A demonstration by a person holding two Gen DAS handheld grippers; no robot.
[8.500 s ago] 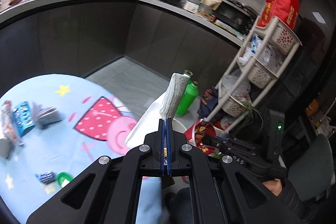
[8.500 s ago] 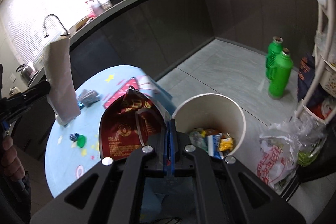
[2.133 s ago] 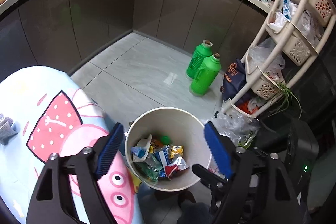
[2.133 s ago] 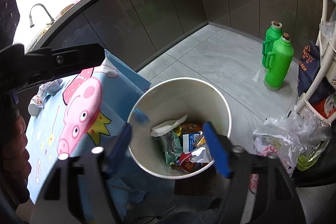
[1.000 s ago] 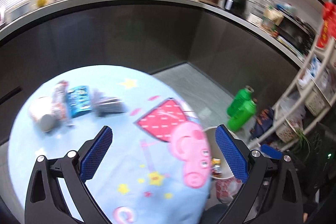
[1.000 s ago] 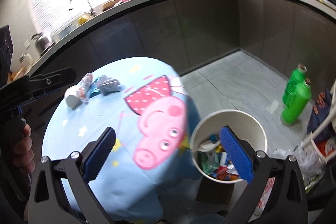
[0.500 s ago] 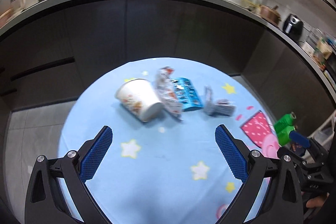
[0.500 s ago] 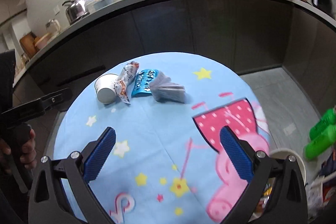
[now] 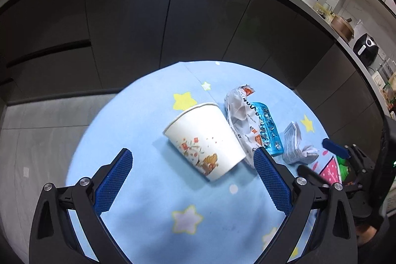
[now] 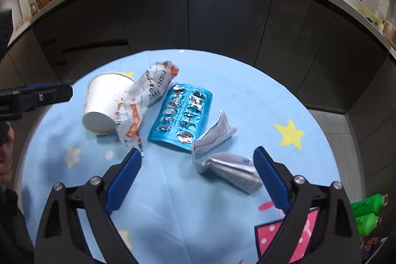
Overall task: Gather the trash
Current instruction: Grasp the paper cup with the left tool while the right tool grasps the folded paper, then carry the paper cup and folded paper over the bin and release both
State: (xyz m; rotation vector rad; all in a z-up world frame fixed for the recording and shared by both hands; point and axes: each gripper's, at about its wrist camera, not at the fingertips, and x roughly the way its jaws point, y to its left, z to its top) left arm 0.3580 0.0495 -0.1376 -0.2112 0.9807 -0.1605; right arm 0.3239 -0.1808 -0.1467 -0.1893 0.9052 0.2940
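A white paper cup (image 9: 205, 139) lies on its side on the round blue table; it also shows in the right wrist view (image 10: 106, 103). A white and orange wrapper (image 9: 241, 115) (image 10: 146, 95) leans on it. Beside that lie a blue blister pack (image 9: 267, 131) (image 10: 183, 116) and folded paper leaflets (image 9: 295, 144) (image 10: 222, 155). My left gripper (image 9: 193, 172) is open and empty, just in front of the cup. My right gripper (image 10: 198, 170) is open and empty, close over the leaflets and the blister pack.
The blue tablecloth (image 10: 173, 202) has stars and a pink print. Dark cabinets (image 10: 198, 16) under a cluttered counter curve behind the table. Green bottles (image 10: 366, 212) stand on the floor at the right. The right gripper shows at the edge of the left view (image 9: 346, 155).
Both grippers have swung from the trash bin back over the table and dropped closer to the trash. Both stay open and empty.
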